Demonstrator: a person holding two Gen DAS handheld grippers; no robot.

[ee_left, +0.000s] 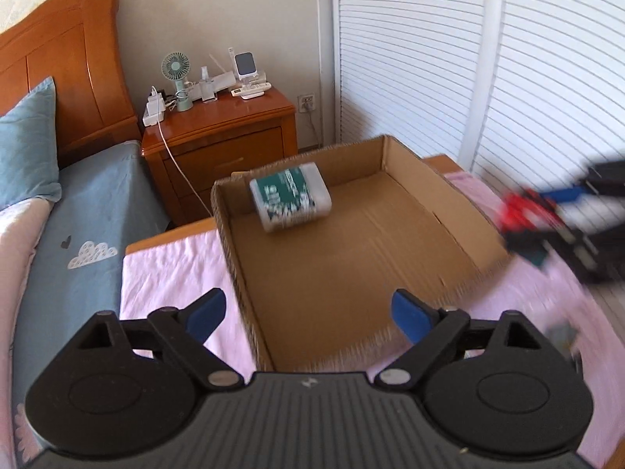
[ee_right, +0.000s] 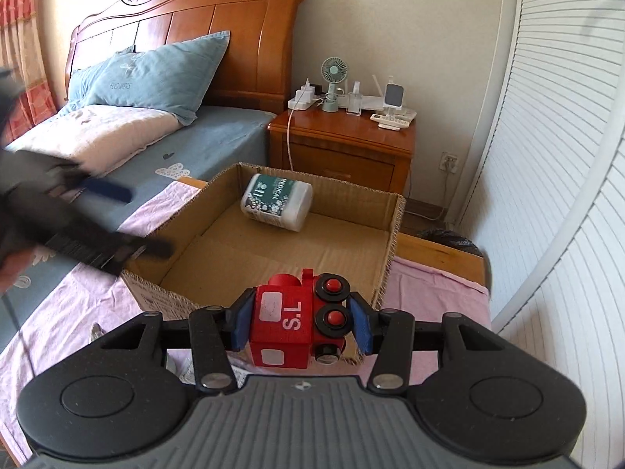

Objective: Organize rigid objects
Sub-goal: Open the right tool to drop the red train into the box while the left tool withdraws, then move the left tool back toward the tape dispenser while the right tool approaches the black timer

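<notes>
Right gripper (ee_right: 300,326): we hold the red toy train (ee_right: 299,326) clamped, just short of the cardboard box (ee_right: 394,230). Left gripper (ee_left: 308,314): wide, empty. Risk, we judge: releasing early drops the train outside the near wall.

We are in a home bedroom: a wooden headboard (ee_right: 187,35) with a blue pillow (ee_right: 152,74), a nightstand (ee_right: 343,144) (small fan (ee_right: 333,72) and chargers on top), and white louvered closet doors (ee_left: 468,58).
</notes>
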